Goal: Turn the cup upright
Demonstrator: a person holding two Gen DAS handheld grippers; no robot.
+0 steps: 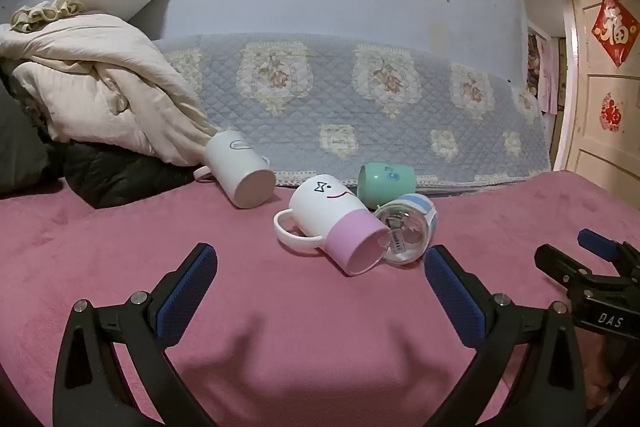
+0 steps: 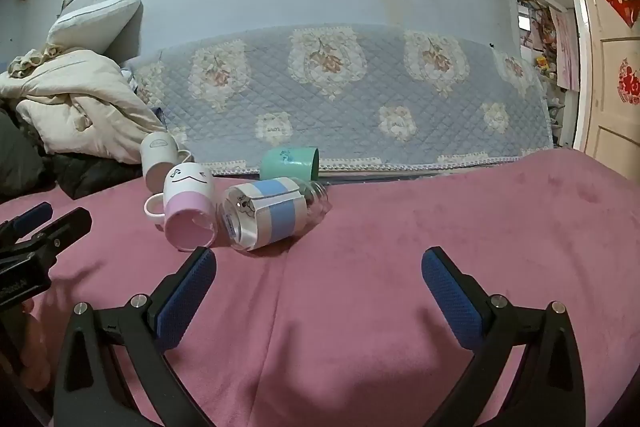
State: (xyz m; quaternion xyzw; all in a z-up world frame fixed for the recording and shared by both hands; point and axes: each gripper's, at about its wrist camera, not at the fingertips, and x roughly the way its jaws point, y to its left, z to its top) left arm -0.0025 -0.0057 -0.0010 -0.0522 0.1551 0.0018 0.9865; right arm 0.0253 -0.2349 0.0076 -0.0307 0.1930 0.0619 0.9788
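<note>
Several cups lie on their sides on the pink blanket (image 1: 280,327). A white and pink mug (image 1: 336,223) with a drawn face lies with its base toward me; it also shows in the right wrist view (image 2: 188,203). A clear glass cup (image 1: 408,231) with a blue and white sleeve lies against it (image 2: 264,215). A green cup (image 1: 380,183) lies behind (image 2: 290,163). A plain white mug (image 1: 240,171) lies at the left (image 2: 158,159). My left gripper (image 1: 320,279) is open, just short of the pink mug. My right gripper (image 2: 318,275) is open and empty, near the glass cup.
A heap of cream bedding (image 1: 96,99) and dark cloth (image 1: 120,175) lies at the left. A quilted blue cover (image 1: 360,99) hangs on the wall behind the cups. A door (image 1: 604,107) stands at the right. The right gripper shows at the left view's right edge (image 1: 592,267).
</note>
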